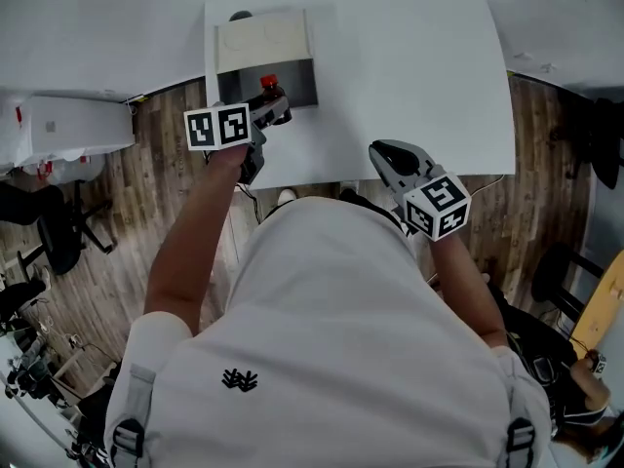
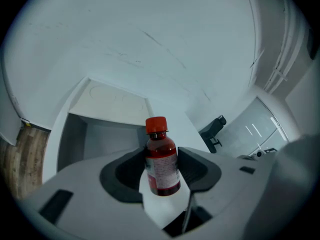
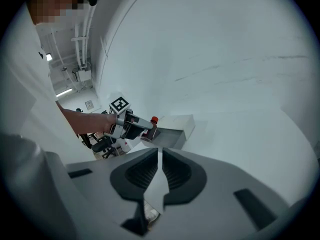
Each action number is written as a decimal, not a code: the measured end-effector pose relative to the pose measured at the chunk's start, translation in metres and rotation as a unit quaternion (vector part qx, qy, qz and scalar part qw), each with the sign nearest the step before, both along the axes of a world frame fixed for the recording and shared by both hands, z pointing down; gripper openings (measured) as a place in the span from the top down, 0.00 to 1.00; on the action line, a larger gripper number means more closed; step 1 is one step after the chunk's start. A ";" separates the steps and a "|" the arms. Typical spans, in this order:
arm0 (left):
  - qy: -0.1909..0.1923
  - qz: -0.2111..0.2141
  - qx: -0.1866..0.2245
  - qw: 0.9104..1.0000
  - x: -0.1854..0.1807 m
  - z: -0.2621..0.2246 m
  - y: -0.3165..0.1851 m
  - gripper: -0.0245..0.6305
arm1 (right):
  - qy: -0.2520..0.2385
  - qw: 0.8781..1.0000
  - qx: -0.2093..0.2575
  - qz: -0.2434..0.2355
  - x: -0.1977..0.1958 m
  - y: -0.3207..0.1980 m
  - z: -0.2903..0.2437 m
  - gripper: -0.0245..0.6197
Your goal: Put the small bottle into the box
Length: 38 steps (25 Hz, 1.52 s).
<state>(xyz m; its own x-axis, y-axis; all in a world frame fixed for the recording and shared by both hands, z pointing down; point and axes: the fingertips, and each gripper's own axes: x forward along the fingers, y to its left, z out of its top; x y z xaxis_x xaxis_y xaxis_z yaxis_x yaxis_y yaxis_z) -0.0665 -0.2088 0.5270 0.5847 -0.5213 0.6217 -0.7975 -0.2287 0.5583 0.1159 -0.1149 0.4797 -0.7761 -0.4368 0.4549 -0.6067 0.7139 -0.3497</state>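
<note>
My left gripper (image 1: 270, 109) is clamped on the bottle (image 2: 162, 166). Its two pads press the bottle's sides at the label, and the jaws stand fairly wide around the body. The bottle is small, with dark red contents, a red cap and a pale label. In the left gripper view it stands close to upright between the jaws, cap up.

From the head view the bottle sits at the near left corner of the box (image 1: 297, 86), at its grey opening. I cannot tell whether its base touches the box floor. The box is white, with its lid flap (image 1: 261, 42) folded back on the far side. It lies on the left part of the white surface (image 1: 419, 76).

My right gripper (image 3: 159, 174) is empty, its jaws drawn together with only a thin slit between the pads. It hangs by the near edge of the surface, well apart from the box, and it points toward the left gripper.
</note>
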 end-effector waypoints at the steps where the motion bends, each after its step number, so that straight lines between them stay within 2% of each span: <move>1: -0.006 -0.003 -0.005 1.000 0.001 0.005 -0.006 0.64 | -0.004 1.000 -0.006 0.003 0.007 -0.005 0.002 0.92; 6: -0.032 -0.016 -0.028 0.999 0.004 0.024 -0.027 0.64 | -0.025 0.999 -0.036 -0.003 0.028 -0.018 0.013 0.92; 15: -0.088 -0.027 -0.074 0.993 0.006 0.068 -0.050 0.64 | -0.036 0.998 -0.042 -0.038 0.041 -0.043 0.022 0.92; 26: -0.156 -0.017 -0.135 0.978 0.003 0.106 -0.048 0.64 | -0.048 0.996 -0.059 -0.051 0.051 -0.056 0.031 0.92; 32: -0.188 0.005 -0.166 0.968 0.006 0.115 -0.042 0.64 | -0.052 0.995 -0.068 -0.050 0.055 -0.060 0.036 0.92; 38: -0.200 0.007 -0.199 0.959 0.000 0.123 -0.041 0.63 | -0.058 0.994 -0.072 -0.052 0.052 -0.066 0.041 0.92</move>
